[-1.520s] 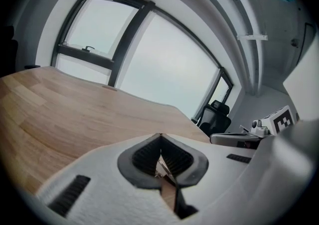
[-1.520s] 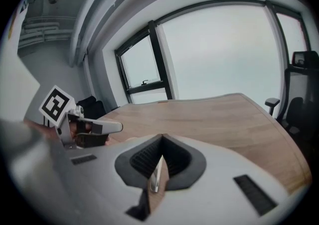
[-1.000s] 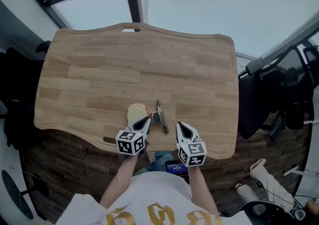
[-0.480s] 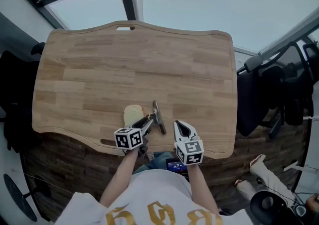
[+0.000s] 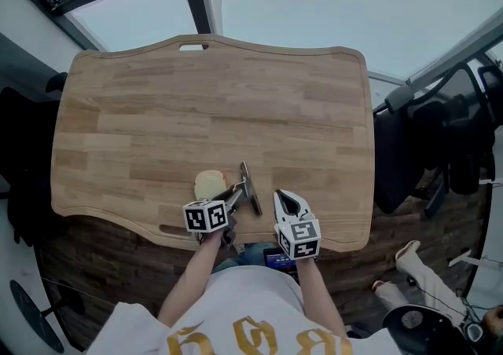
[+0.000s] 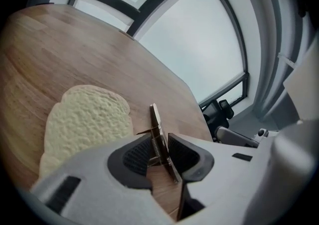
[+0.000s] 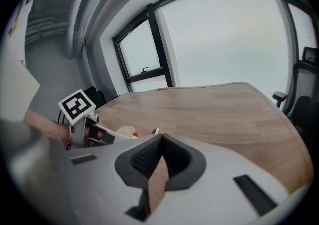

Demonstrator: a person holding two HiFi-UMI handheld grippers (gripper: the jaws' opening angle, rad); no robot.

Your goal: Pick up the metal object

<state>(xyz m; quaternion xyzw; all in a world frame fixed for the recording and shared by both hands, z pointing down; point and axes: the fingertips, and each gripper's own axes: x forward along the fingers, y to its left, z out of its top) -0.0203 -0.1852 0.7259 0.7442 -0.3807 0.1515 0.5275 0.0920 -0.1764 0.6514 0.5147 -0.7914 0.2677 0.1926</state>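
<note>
- A slice of pale bread (image 5: 207, 184) lay just left of the thin silvery metal object (image 5: 250, 185). The object stood on edge close to the near edge of the light wooden bench (image 5: 212, 102), about halfway along. A black chair (image 5: 405, 149) sat off the right edge.
- The left gripper (image 5: 235, 194) had its jaws closing on the metal object, pads against its sides, with the bread right beside it.
- The right gripper (image 7: 160, 138) was just right of that, fingers together and empty.
- Count: one metal object, one bread slice, two grippers.
- Honestly couldn't tell what the object was. Its lower end was hidden behind the left gripper's body.
</note>
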